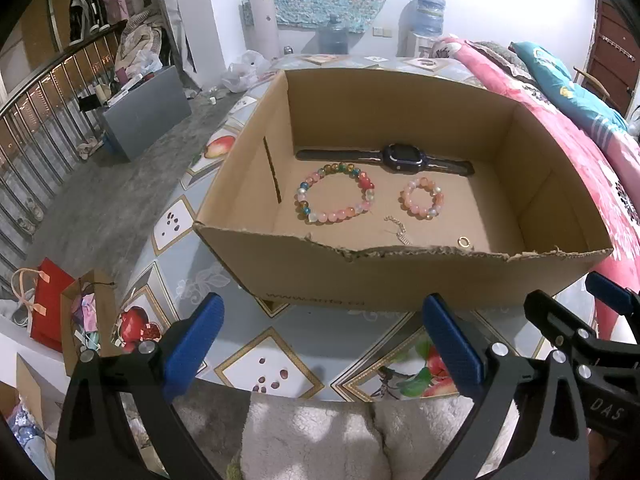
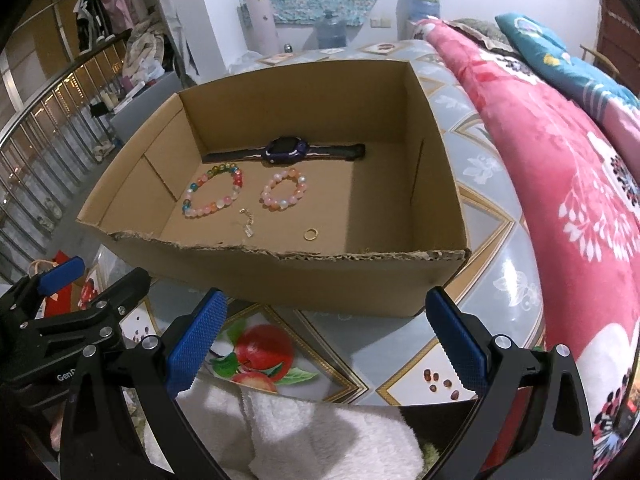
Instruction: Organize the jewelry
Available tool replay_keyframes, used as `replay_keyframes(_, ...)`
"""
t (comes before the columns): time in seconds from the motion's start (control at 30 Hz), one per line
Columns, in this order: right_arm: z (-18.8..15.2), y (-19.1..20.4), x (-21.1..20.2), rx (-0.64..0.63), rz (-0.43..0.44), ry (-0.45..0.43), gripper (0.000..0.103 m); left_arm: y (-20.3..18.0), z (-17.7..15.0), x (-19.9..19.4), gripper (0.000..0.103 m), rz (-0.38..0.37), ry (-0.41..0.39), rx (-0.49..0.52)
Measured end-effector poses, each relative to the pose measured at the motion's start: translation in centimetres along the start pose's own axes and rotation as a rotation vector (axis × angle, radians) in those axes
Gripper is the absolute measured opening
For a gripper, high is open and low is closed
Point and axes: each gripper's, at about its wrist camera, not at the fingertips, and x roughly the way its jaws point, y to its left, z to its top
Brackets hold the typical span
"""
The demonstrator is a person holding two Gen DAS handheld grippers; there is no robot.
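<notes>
"DAS" on right claw [image 1: 600, 304]; perhaps "www.anta.cn" on cardboard box [image 1: 316, 299].

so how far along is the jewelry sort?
Looks done: dark smartwatch, large multicolour bead bracelet, small pink bead bracelet, thin chain and gold ring all lie in the brown cardboard box. In hand: nothing; left gripper and right gripper are open outside it. Left: nothing visible.

Left gripper [image 1: 322, 344] jaws wide apart, empty; right gripper [image 2: 326, 342] likewise, sitting at its 3 o'clock.

Cardboard box [image 1: 400, 276] (torn rim) on fruit-patterned table [image 1: 280, 340]
</notes>
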Motion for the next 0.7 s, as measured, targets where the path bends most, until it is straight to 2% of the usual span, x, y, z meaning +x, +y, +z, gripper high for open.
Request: replay_keyframes(0.7, 0.13, -0.01, 0.22, 0.004, -0.005, 0.007, 0.096, 0.12, 0.01, 0.02, 0.097, 0.002, 0.001, -0.001)
